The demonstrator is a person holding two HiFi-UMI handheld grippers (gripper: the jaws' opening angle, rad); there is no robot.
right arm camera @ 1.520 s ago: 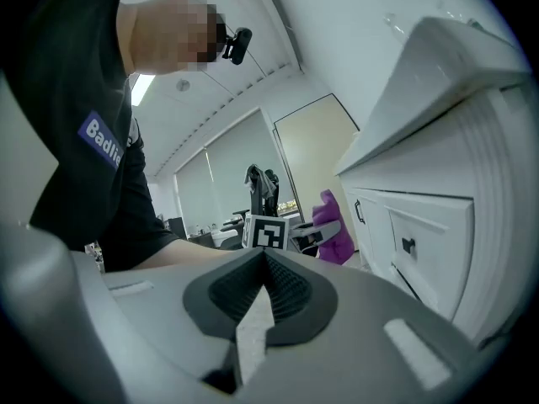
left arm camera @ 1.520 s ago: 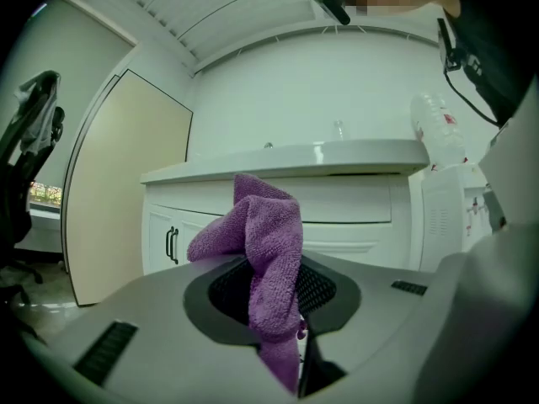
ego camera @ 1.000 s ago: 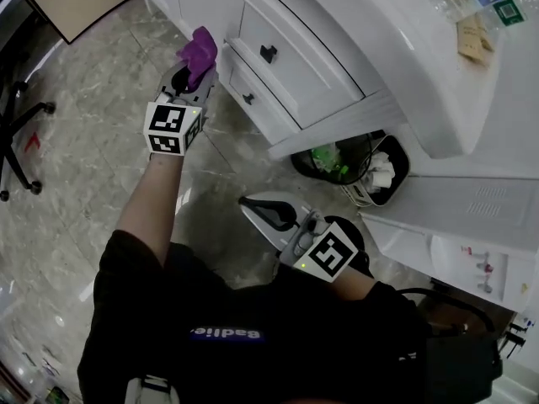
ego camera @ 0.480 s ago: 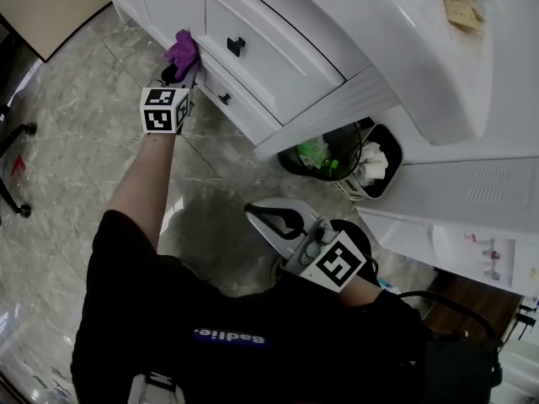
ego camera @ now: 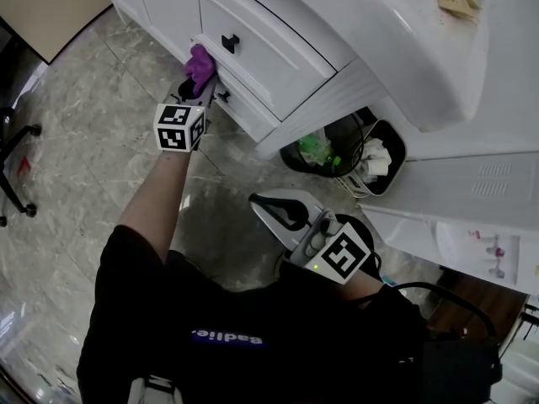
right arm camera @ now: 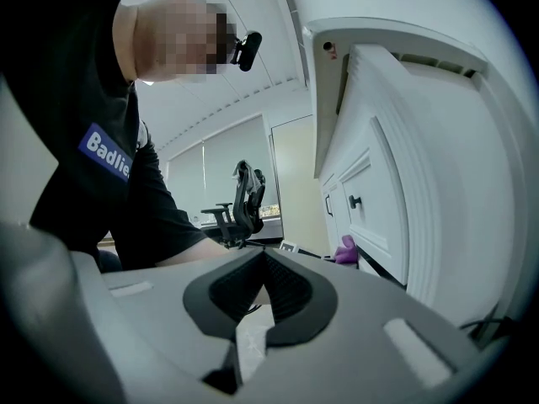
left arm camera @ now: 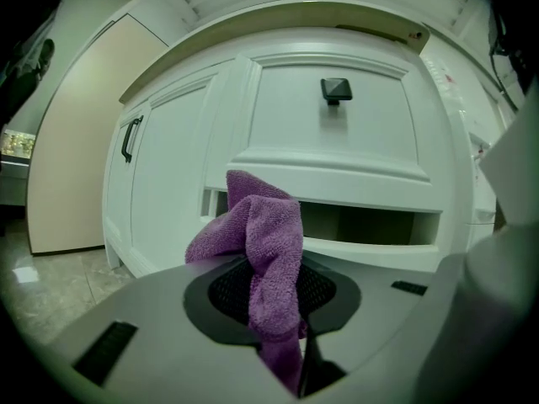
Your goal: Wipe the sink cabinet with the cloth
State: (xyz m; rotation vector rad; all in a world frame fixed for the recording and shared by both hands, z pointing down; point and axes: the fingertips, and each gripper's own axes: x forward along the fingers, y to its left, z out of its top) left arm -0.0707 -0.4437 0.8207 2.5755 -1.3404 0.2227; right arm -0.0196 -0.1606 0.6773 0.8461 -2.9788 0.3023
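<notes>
The white sink cabinet [ego camera: 278, 53] fills the top of the head view, its drawers fitted with black knobs [ego camera: 230, 42]. My left gripper [ego camera: 199, 81] is shut on a purple cloth [ego camera: 200, 62], which presses against the lower edge of the upper drawer. In the left gripper view the cloth [left arm camera: 268, 234] bunches up out of the jaws in front of the drawer front [left arm camera: 337, 124] and the dark gap beneath it. My right gripper [ego camera: 263, 204] is shut with nothing in it, held low near my body, away from the cabinet. The cloth [right arm camera: 345, 249] shows small in the right gripper view.
A black bin [ego camera: 333, 154] holding green and white rubbish stands under the cabinet's corner. A cabinet door with a black handle [left arm camera: 128, 138] is left of the drawers. An office chair base [ego camera: 13, 171] sits at the left on the marble floor [ego camera: 76, 141].
The left gripper has moved the cloth along the drawer front, first up to the left, then back right and a little down. The right gripper has hardly moved.
</notes>
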